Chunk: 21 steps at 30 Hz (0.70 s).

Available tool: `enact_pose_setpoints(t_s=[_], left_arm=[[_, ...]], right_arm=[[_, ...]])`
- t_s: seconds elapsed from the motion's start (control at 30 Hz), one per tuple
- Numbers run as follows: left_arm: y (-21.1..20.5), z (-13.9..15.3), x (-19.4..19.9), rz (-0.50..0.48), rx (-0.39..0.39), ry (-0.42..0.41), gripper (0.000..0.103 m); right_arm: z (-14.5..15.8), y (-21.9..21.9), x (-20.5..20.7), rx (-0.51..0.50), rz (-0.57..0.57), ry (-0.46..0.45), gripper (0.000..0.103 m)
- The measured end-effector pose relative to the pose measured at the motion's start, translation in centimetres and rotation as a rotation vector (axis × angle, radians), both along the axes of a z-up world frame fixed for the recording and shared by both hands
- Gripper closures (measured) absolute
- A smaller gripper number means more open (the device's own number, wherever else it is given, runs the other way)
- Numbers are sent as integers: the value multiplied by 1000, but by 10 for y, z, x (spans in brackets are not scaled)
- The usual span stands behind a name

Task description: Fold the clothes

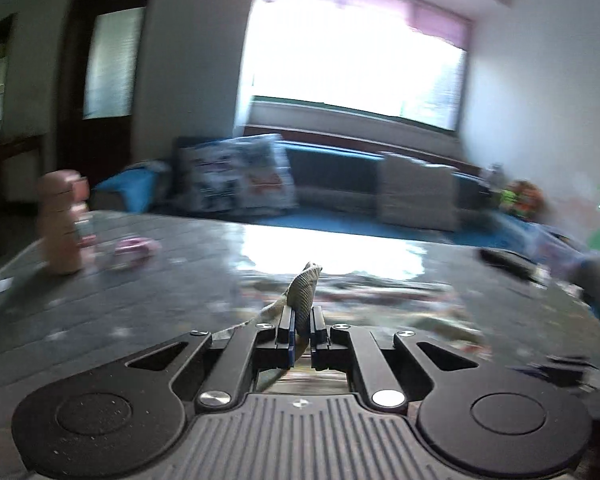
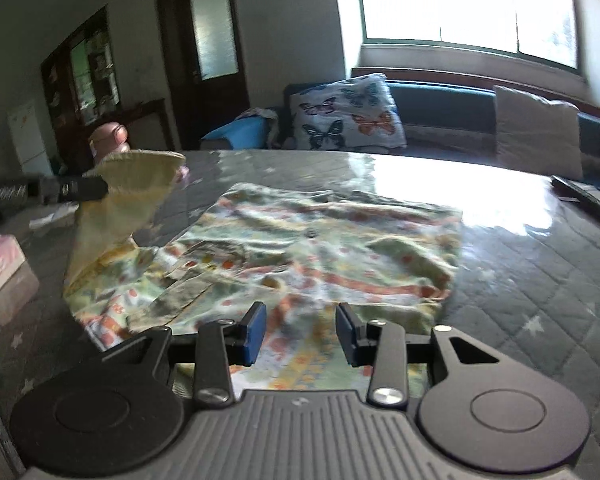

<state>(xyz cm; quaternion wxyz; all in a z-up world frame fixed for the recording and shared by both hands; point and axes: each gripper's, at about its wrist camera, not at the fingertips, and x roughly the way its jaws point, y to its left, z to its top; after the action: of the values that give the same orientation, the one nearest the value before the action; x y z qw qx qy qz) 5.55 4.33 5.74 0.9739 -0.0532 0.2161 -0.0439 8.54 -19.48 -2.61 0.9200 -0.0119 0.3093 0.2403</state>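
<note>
Left tongs [image 1: 301,330] pinch raised sleeve [image 2: 140,184]; fold likely goes right across shirt [image 2: 300,248]. Right tongs [image 2: 301,334] agape, empty, at near hem.

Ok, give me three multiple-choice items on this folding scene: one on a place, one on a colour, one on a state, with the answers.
1. Where does the patterned shirt lie?
A. on the sofa
B. on the grey quilted table
C. on the floor

2. What colour are the pads of the right hand-held gripper?
A. blue
B. red
C. white

3. What is the left hand-held gripper doing?
A. open above a cup
B. shut on nothing
C. shut on a part of the shirt, raised off the table

Answers:
1. B, the shirt is spread on the quilted table top, with the sofa behind it.
2. A, both pads show blue in the right wrist view.
3. C, cloth stands up between the closed fingers, and the right wrist view shows that part lifted at the shirt's left end.
</note>
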Motion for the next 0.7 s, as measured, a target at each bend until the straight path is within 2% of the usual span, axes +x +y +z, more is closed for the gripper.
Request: enact_pose_setpoints(t_s=[0.23, 0.4, 0.47, 0.6, 0.7], left_arm=[[-61, -25, 7, -165, 46, 67, 95], [-82, -45, 8, -243, 84, 124, 92], [-85, -49, 5, -271, 95, 132, 85], [-86, -54, 0, -299, 111, 142, 65], [-75, -53, -3, -279, 111, 138, 62]], right_arm=[[0, -30, 7, 65, -77, 21, 65], [-4, -43, 16, 125, -114, 62, 65], [-6, -45, 19, 146, -115, 80, 65], [-14, -39, 24, 171, -87, 124, 65], [-23, -27, 26, 172, -55, 165, 65]])
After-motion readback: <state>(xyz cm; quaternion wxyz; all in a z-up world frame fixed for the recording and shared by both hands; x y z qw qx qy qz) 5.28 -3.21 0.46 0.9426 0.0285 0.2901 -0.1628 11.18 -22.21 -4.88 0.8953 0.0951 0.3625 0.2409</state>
